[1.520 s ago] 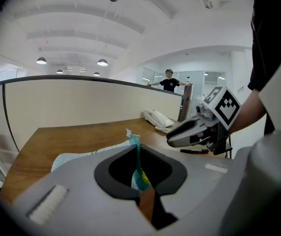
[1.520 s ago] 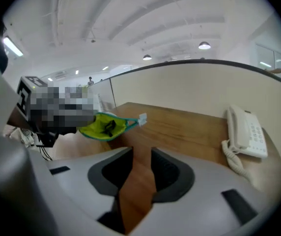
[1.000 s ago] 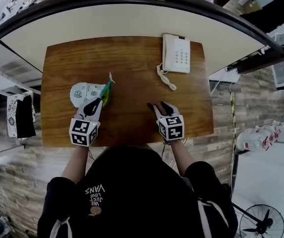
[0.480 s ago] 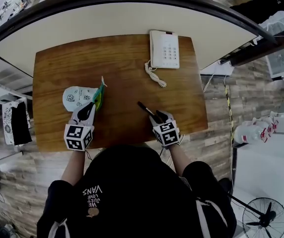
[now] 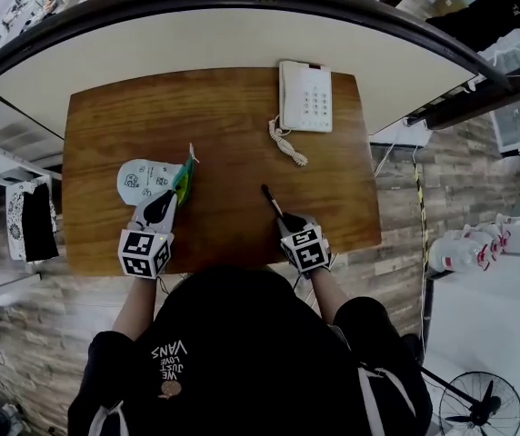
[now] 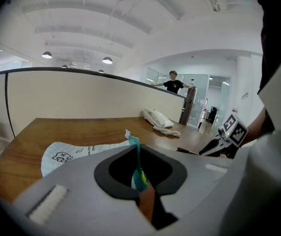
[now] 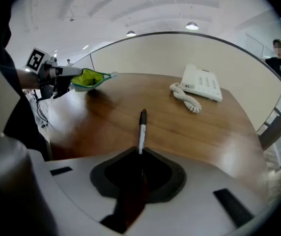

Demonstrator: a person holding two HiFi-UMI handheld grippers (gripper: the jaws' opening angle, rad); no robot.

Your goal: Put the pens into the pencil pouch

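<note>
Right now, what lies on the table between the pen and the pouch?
Nothing: only bare wooden table separates the pen from the pouch, as the head view shows most clearly.

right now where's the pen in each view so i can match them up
Head view: pen lower centre, sticking out of the right claw, whose jaws have just been closing on it.
Left gripper view: pen a thin dark line at mid right.
Right gripper view: pen at centre, between the jaws.
Shared landmark: white telephone, in all three.
</note>
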